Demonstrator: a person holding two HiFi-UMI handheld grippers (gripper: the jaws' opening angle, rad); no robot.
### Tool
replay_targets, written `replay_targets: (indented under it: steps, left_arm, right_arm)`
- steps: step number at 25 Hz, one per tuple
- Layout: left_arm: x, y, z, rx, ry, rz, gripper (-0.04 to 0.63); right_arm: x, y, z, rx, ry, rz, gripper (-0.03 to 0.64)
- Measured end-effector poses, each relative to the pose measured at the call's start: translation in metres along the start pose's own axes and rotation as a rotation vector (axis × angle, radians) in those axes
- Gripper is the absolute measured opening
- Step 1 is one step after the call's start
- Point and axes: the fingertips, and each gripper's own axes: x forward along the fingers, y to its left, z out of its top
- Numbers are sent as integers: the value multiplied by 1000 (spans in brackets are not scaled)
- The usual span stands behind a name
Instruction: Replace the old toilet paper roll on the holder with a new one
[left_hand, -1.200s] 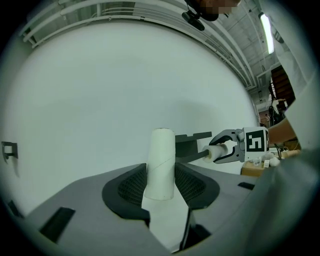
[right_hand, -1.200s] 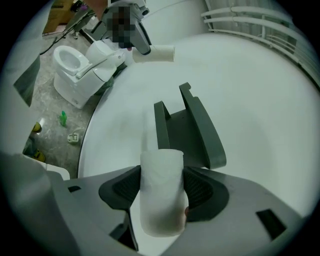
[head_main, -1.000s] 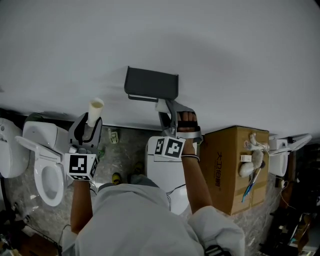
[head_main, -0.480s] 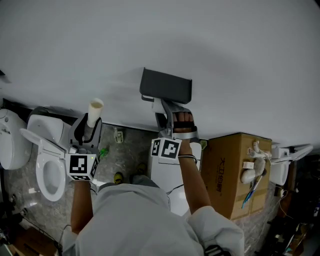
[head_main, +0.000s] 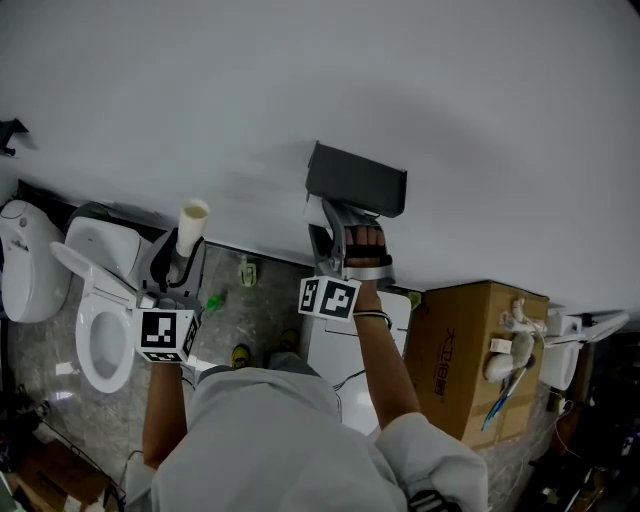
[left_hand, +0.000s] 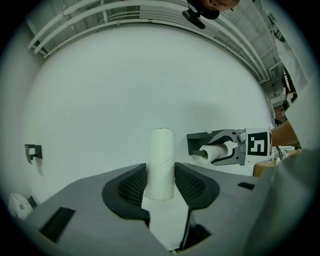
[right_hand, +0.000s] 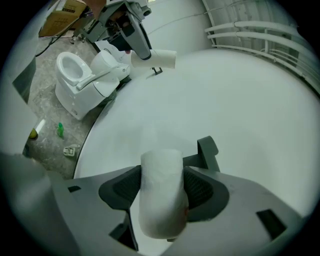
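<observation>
Our left tool (left_hand: 160, 184) is clenched on the old cardboard tube (left_hand: 162, 157). The tube stands up between its jaws, well away from the dark holder (head_main: 356, 180) on the wall. So we think the old roll is already off, and that part is done. Our right tool (right_hand: 160, 186) is grasping the new white roll (right_hand: 159, 210) and holds it right up by the holder. We cannot tell if the roll sits on the holder yet. We judge that we must slip it on, let go, and put the old tube away.
</observation>
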Motion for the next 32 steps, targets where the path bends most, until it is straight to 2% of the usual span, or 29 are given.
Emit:
replay_targets:
  steps: [9, 23, 29, 32]
  left_arm:
    - [0, -5, 0, 0, 3, -11, 192]
    - [-1, -19, 12, 7, -53, -60, 192]
    - [-5, -26, 16, 5, -69, -99, 192]
    - [-7, -31, 18, 4, -82, -126, 192]
  right_arm:
    - [-6, -4, -1, 13, -3, -14, 290]
    - [-33, -7, -4, 16, 13, -50, 316]
    - [-58, -8, -7, 70, 39, -69, 316]
    - [-73, -9, -12, 131, 64, -81, 305]
